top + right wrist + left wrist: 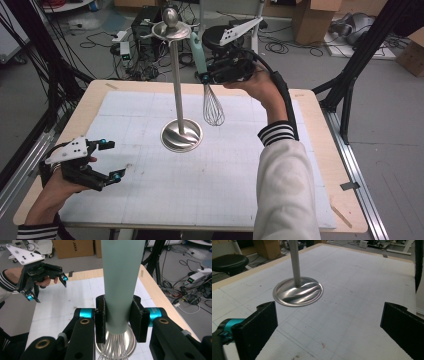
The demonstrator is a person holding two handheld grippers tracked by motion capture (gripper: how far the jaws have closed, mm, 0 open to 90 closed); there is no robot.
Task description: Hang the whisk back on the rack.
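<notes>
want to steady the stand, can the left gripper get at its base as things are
Probably yes: the left gripper is open and holds nothing, and bare mat lies between it and the stand's base. The whisk hangs on the far side.

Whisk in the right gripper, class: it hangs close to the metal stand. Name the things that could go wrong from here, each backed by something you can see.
1. The whisk hangs by its mint handle from the right gripper, wire head down beside the stand; a sideways swing could knock the thin pole.
2. The smooth, tapered handle could slide through the pads.
3. The left gripper sits open, away from the stand's base, so nothing steadies it.
</notes>
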